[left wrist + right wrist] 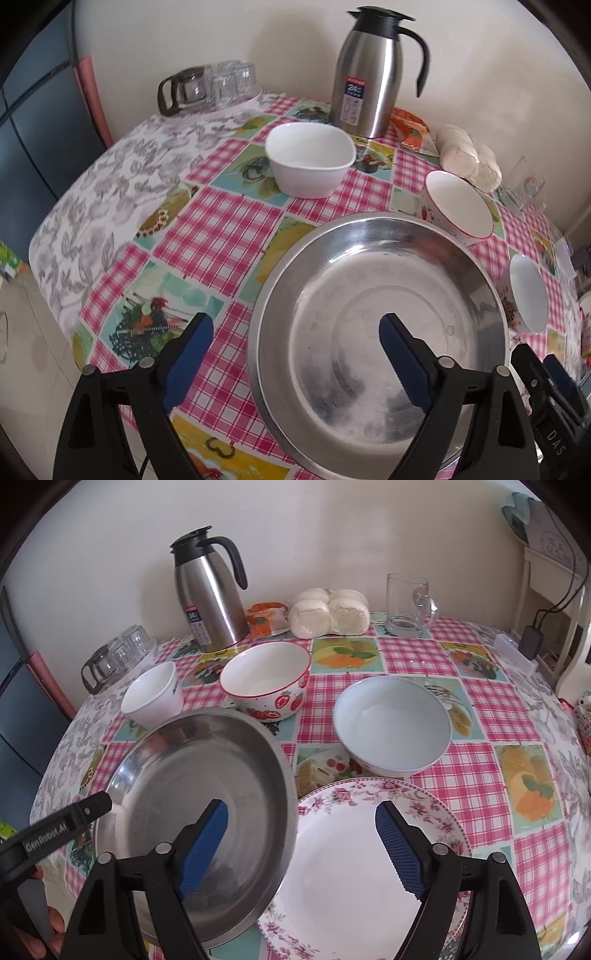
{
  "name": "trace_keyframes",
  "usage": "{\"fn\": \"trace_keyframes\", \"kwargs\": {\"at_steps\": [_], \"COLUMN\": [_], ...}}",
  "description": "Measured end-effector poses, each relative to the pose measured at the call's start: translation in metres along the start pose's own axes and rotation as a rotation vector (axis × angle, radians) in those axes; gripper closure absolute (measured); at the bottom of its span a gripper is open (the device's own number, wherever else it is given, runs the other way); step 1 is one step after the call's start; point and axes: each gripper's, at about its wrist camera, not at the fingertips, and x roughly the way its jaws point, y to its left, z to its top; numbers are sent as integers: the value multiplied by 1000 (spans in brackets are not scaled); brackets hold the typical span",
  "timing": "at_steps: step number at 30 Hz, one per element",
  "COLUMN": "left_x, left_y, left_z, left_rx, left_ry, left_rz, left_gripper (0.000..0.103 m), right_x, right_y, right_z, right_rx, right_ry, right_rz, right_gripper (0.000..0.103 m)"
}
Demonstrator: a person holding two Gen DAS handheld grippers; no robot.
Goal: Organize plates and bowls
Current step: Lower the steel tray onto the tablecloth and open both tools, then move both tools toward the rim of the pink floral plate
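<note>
Table w/ checked cloth (406, 657): steel plate (207, 782) at near left edge overlapping rim of floral plate (351, 878), left gripper (295, 332) and right gripper (301, 819) both spread wide, empty, above them; strawberry bowl (266, 679), pale-blue bowl (391, 723), square white bowl (310, 158) behind, thermos (210, 598) at back.

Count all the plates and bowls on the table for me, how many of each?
Bowls: 3, the white squarish bowl, the strawberry bowl and the pale blue bowl.
Plates: 2, the steel plate and the floral plate.
Total: 5.
</note>
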Motion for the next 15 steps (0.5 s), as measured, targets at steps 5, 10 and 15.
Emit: {"fn": "trace_keyframes", "kwargs": {"at_steps": [5, 10, 15], "left_x": [-5, -10, -23], "left_y": [-9, -16, -23], "left_z": [-1, -1, 0], "left_rx": [44, 69, 71], "left_ry": [-30, -65, -137], "left_rz": [3, -8, -59], "left_gripper": [8, 6, 5], "right_x": [-1, -5, -16], "right_y": [-3, -7, -16], "right_z": [0, 0, 2], "right_rx": [18, 27, 45], "right_ry": [-10, -31, -97], "right_rz": [-6, 13, -10], "right_gripper": [1, 0, 0]}}
